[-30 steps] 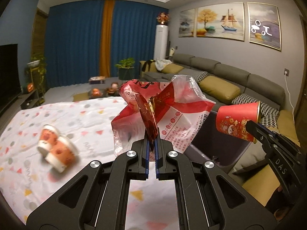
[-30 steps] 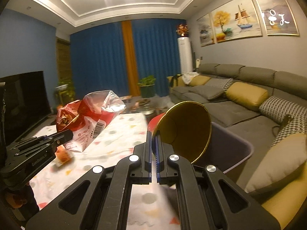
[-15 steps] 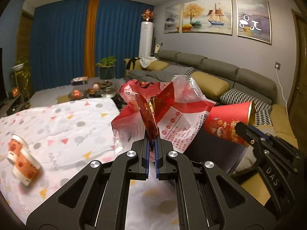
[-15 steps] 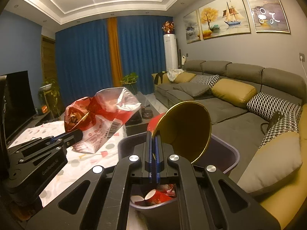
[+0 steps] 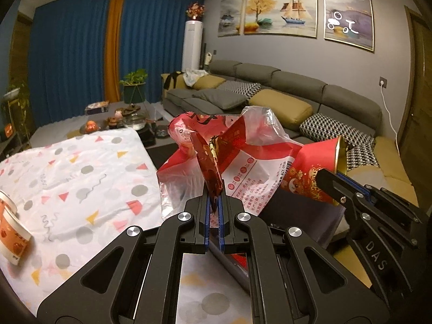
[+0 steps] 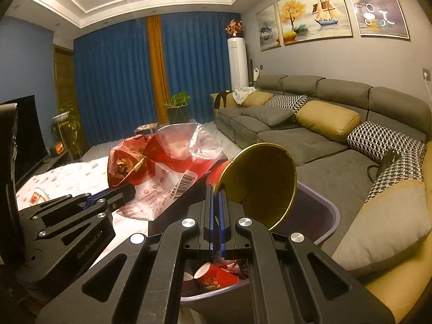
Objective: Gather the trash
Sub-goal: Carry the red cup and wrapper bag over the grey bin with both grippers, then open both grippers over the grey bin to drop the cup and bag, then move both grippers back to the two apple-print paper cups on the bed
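A table in a patterned cloth (image 5: 81,178) carries 2 paper cups (image 5: 12,232).

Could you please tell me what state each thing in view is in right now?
Left hand-held gripper: shut on the snack bag.
Snack bag: crumpled, held up in the air.
Right hand-held gripper: shut on the paper cup's rim.
Paper cup: empty, tilted, over the bin.
Bin: open, red cups inside.
Cups on the table: lying on their sides.
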Demonstrator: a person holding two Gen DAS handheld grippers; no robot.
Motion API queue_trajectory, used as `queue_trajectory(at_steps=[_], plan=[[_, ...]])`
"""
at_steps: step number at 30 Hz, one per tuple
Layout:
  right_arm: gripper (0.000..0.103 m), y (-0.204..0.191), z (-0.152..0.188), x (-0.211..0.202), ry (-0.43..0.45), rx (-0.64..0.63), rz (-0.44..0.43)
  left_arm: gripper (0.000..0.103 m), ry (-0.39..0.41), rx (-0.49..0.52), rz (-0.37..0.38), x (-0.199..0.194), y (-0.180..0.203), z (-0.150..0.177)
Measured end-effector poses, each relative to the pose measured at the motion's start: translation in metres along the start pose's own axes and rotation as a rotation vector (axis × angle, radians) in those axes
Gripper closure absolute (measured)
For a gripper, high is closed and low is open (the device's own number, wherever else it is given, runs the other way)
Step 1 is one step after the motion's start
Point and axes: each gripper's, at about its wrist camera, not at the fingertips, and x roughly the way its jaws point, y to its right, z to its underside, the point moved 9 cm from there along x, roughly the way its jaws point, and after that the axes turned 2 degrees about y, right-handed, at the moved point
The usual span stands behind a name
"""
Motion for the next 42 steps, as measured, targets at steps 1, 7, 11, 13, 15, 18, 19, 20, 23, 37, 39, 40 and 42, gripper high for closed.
queue_trajectory(at_steps=[1, 7, 11, 13, 15, 18, 19, 20, 23, 37, 39, 40, 42], plan=[[0.099, 0.000, 0.001, 0.001, -0.003, 0.002, 0.000, 0.099, -0.005, -0.005, 0.002, 0.002, -0.001, 0.001], [0.099, 0.001, 0.003, 0.007, -0.016, 0.006, 0.000, 0.099, -0.039, -0.032, 0.031, 0.013, 0.000, 0.007], [0.099, 0.002, 0.004, 0.011, -0.025, 0.012, -0.003, 0.098, -0.057, -0.026, 0.048, 0.018, 0.002, 0.008], [0.099, 0.005, 0.005, 0.013, -0.030, 0.017, -0.006, 0.096, -0.067, -0.017, 0.061, 0.021, 0.004, 0.011], [0.096, 0.007, 0.005, 0.012, -0.029, 0.021, -0.005, 0.087, -0.074, -0.010, 0.065, 0.022, 0.004, 0.014], [0.088, 0.009, 0.006, 0.010, -0.029, 0.030, 0.010, 0.062, -0.088, -0.030, 0.062, 0.023, -0.001, 0.017], [0.086, 0.012, 0.006, 0.009, -0.028, 0.038, 0.013, 0.058, -0.088, -0.040, 0.060, 0.023, -0.004, 0.018], [0.083, 0.015, 0.006, 0.008, -0.027, 0.045, 0.018, 0.053, -0.085, -0.048, 0.053, 0.022, -0.007, 0.018], [0.079, 0.019, 0.007, 0.000, -0.018, 0.060, 0.033, 0.038, -0.074, -0.064, 0.022, 0.015, -0.019, 0.017], [0.025, -0.010, 0.017, -0.042, 0.020, 0.072, 0.029, 0.007, 0.067, -0.098, -0.263, -0.086, -0.110, 0.016], [0.023, -0.025, 0.019, -0.045, 0.015, 0.067, 0.010, 0.007, 0.077, -0.110, -0.304, -0.103, -0.130, 0.019], [0.023, -0.031, 0.019, -0.046, 0.014, 0.065, 0.005, 0.007, 0.080, -0.116, -0.331, -0.111, -0.140, 0.020], [0.021, -0.050, 0.020, -0.049, 0.008, 0.060, -0.022, 0.007, 0.088, -0.127, -0.384, -0.128, -0.161, 0.024]])
